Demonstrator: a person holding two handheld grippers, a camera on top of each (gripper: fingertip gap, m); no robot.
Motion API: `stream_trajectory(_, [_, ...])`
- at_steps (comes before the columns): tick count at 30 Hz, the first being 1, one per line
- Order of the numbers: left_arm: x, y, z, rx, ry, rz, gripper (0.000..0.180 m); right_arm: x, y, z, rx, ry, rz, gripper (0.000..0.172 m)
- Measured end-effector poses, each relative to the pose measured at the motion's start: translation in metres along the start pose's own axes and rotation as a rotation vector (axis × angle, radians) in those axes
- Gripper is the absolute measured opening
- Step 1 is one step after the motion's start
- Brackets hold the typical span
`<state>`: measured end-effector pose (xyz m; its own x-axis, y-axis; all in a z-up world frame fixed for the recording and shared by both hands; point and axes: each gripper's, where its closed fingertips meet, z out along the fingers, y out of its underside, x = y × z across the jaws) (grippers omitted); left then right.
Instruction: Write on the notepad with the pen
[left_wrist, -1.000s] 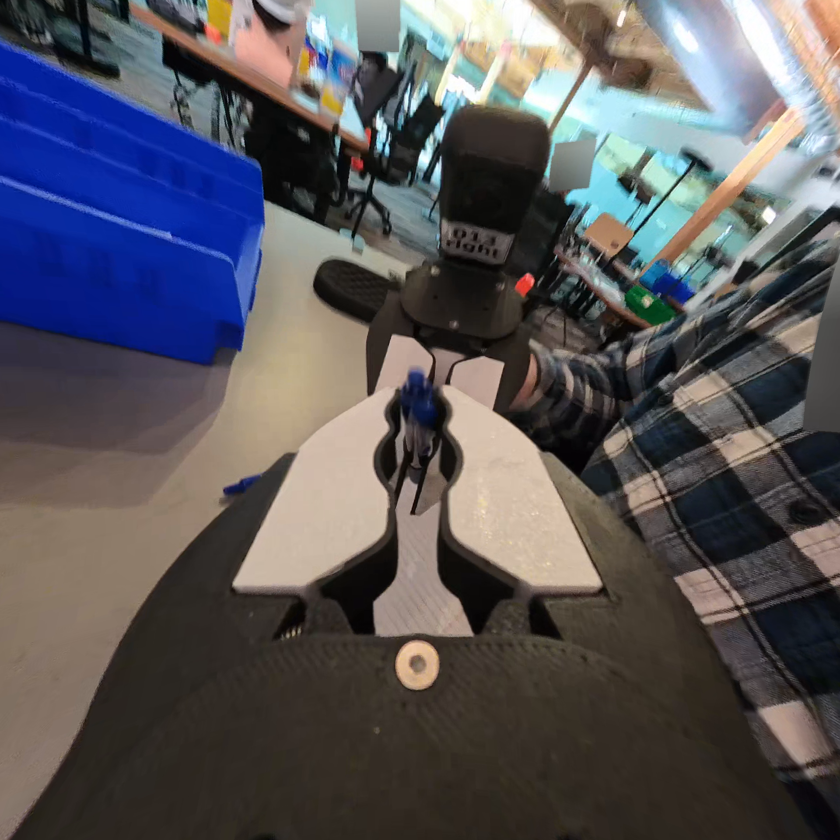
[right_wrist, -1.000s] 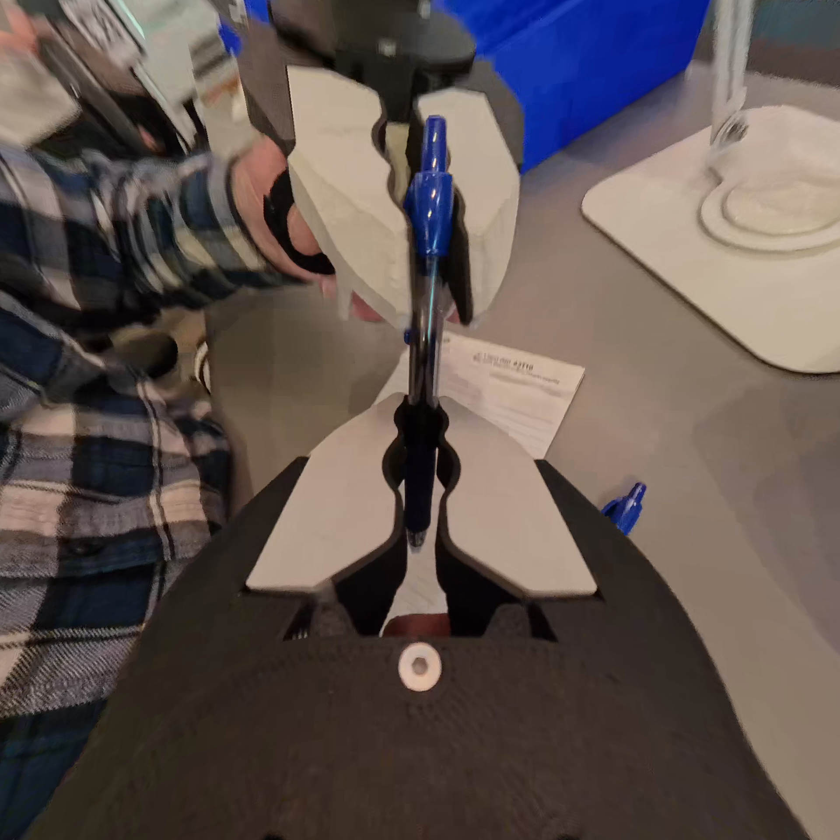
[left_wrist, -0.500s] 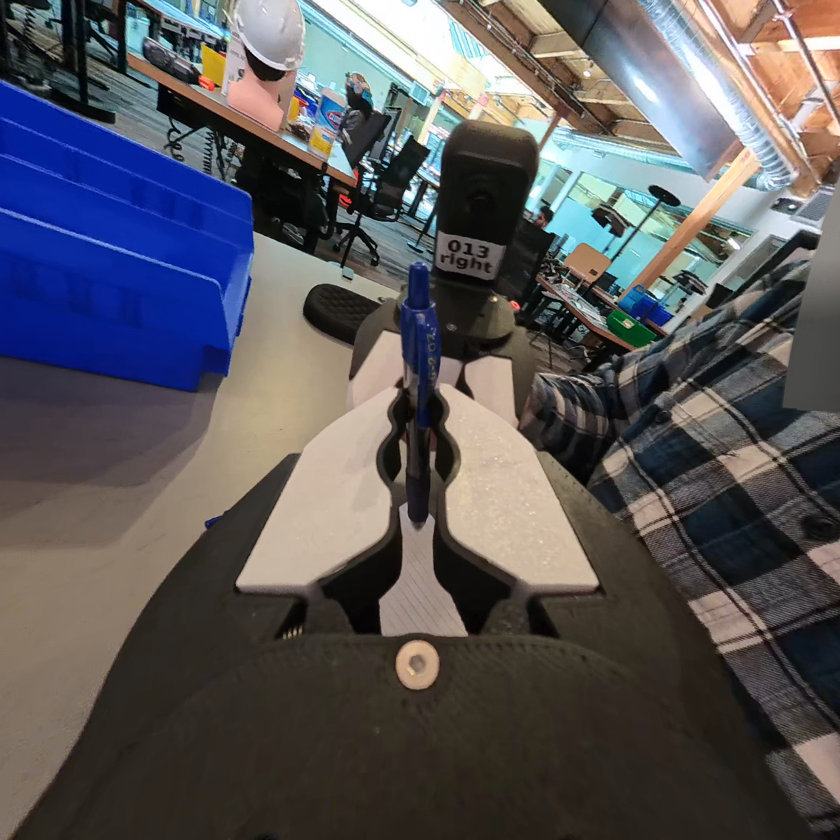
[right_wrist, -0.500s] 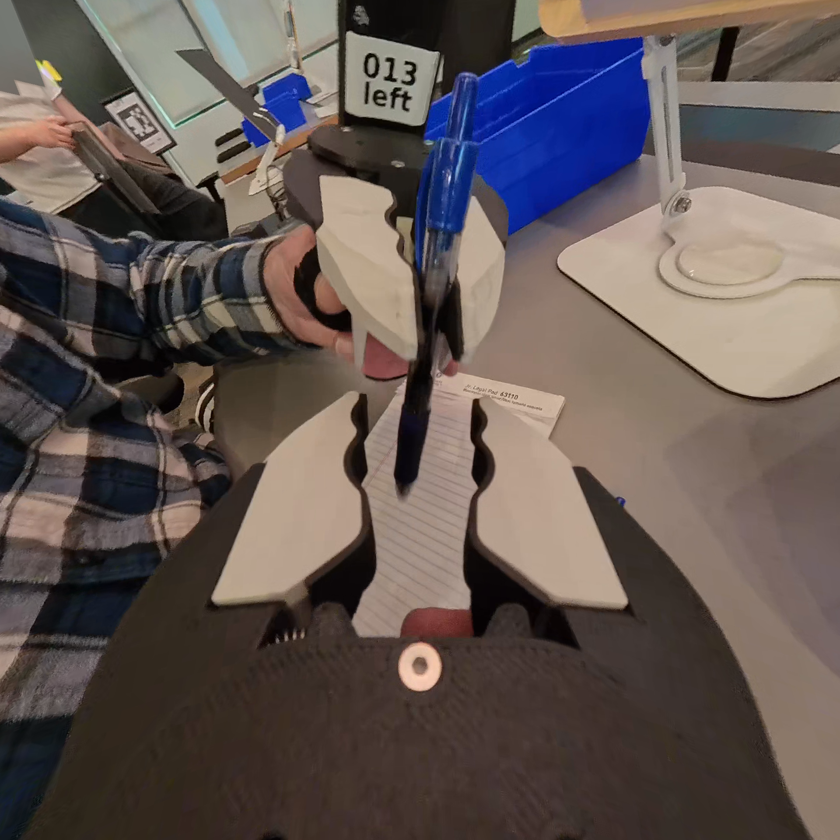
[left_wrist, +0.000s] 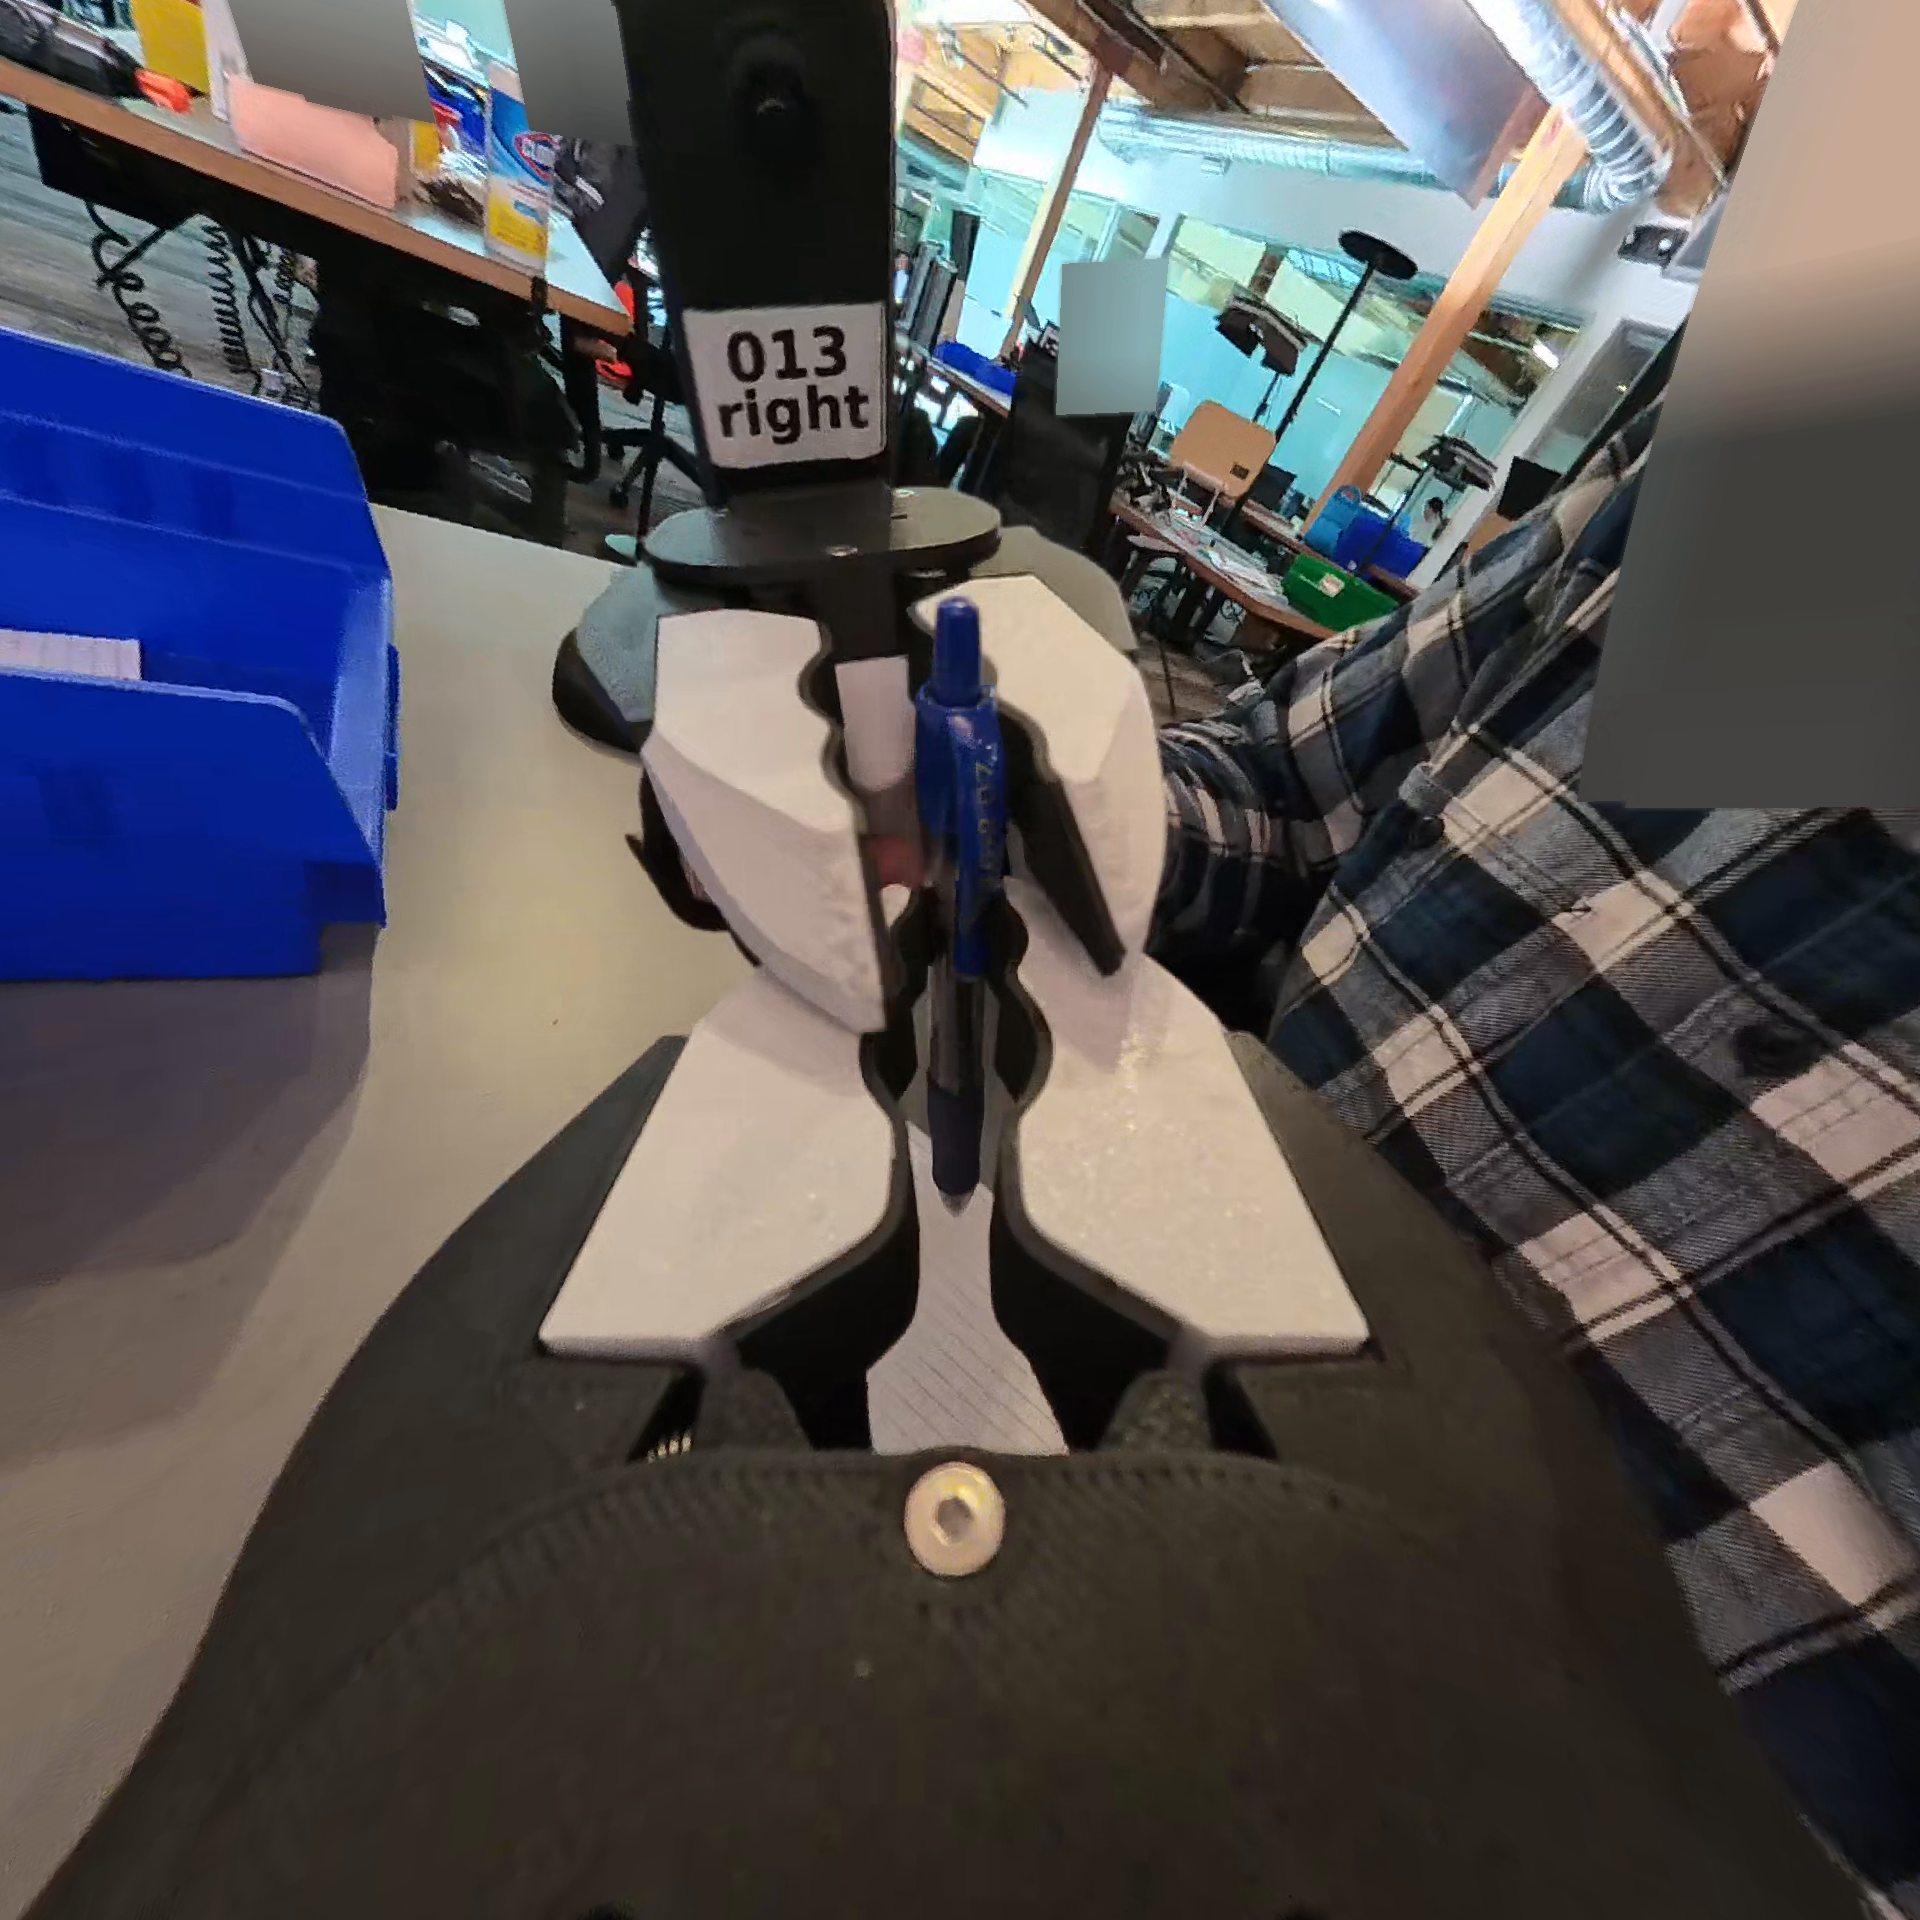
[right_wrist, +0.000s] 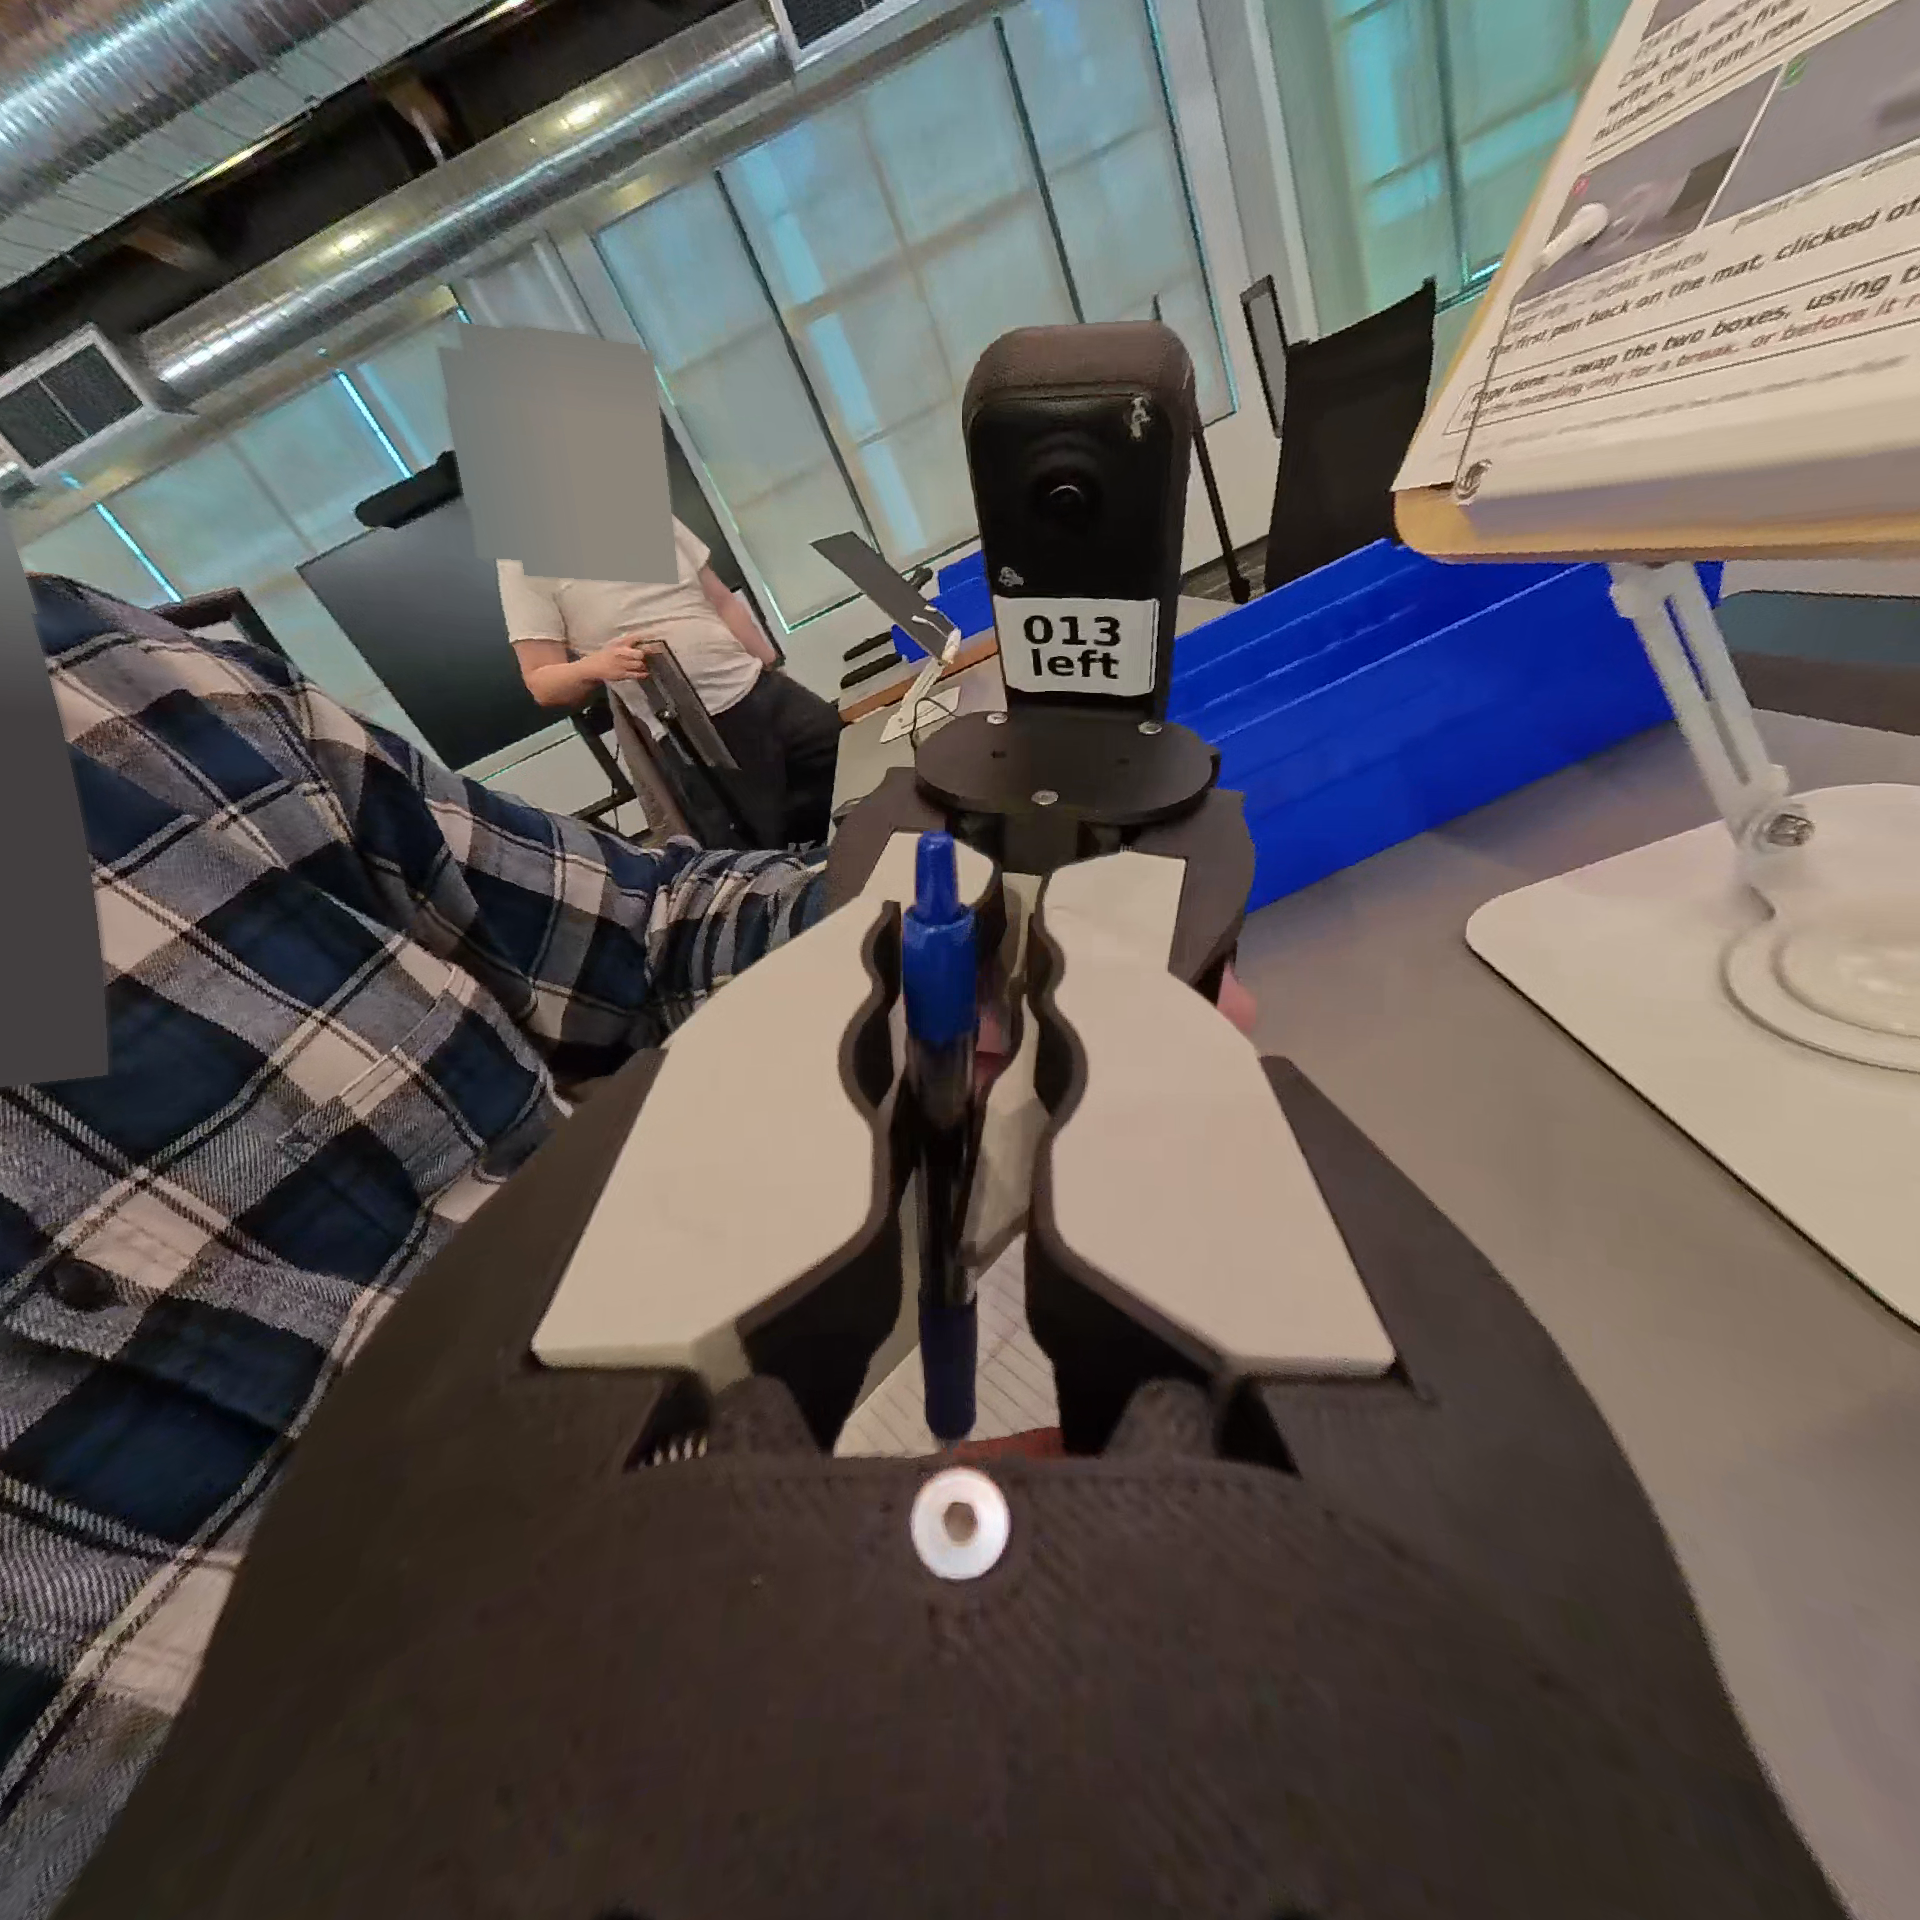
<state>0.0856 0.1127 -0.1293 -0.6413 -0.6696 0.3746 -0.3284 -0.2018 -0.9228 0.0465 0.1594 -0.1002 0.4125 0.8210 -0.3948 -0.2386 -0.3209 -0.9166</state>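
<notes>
A blue plastic storage bin (left_wrist: 177, 665) sits on the grey table (left_wrist: 499, 997). Right of the bin stands a white flat-based document stand (right_wrist: 1662, 997); behind it, a seated person in a white shirt (right_wrist: 623, 644).

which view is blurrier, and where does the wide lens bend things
Right wrist view: softer, with smear on the white stand base and plaid sleeve. Left wrist view: sharper, though the blue plastic bin and table edge bow at the frame's left side.
</notes>
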Motion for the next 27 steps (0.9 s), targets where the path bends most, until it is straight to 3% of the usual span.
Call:
stream_trajectory(5, [-0.002, -0.001, -0.005, 0.006, 0.034, -0.026, 0.011, 0.000, -0.001, -0.005, 0.006, -0.029, 0.009, 0.009])
stream_trajectory(12, [-0.002, 0.003, -0.004, -0.024, 0.057, -0.027, 0.011, 0.000, 0.001, -0.006, -0.014, -0.042, 0.009, 0.009])
stream_trajectory(15, [-0.004, 0.006, 0.000, -0.037, 0.051, -0.033, 0.011, 0.003, -0.002, -0.005, 0.014, -0.032, 0.026, 0.018])
stream_trajectory(17, [-0.007, 0.005, -0.001, -0.022, 0.025, -0.022, 0.011, 0.004, -0.003, -0.007, 0.011, -0.012, 0.000, 0.008])
stream_trajectory(27, [-0.016, 0.001, -0.001, 0.067, -0.031, -0.050, 0.011, 0.014, -0.004, -0.011, 0.016, 0.090, -0.024, 0.007])
